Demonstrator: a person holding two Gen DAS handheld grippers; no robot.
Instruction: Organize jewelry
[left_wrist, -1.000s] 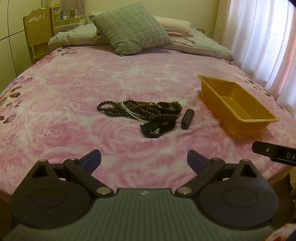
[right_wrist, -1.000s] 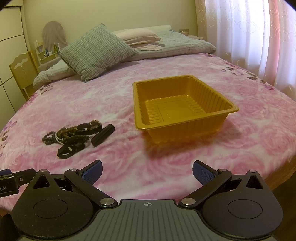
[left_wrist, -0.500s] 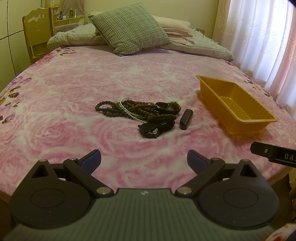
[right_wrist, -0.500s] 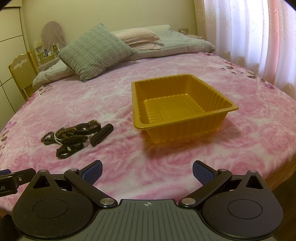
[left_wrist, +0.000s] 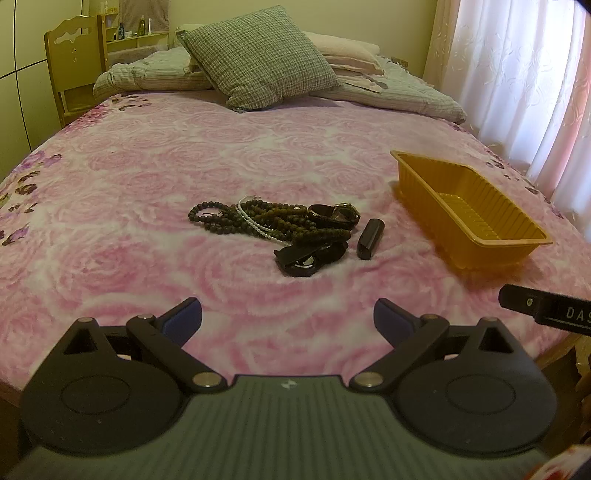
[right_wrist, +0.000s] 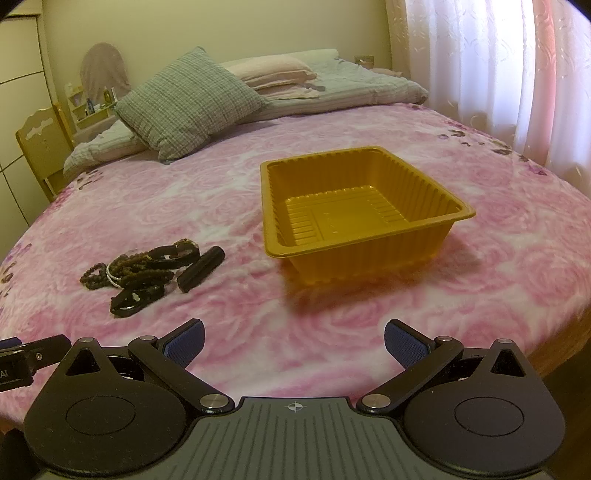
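Note:
A heap of jewelry (left_wrist: 273, 221) lies on the pink bedspread: dark bead strings, a thin white bead strand, two black watches and a short black tube (left_wrist: 370, 238). It also shows in the right wrist view (right_wrist: 142, 271). An empty orange plastic tray (right_wrist: 354, 206) stands to its right, also in the left wrist view (left_wrist: 465, 210). My left gripper (left_wrist: 288, 317) is open and empty, short of the heap. My right gripper (right_wrist: 293, 343) is open and empty, in front of the tray.
A checked cushion (left_wrist: 258, 55) and folded bedding lie at the head of the bed. A wooden chair (left_wrist: 74, 85) stands at the far left. Curtains (right_wrist: 498, 74) hang on the right. The bed's near edge is just under both grippers.
Both grippers have crept slightly forward and stay open. The jewelry and the tray have not moved.

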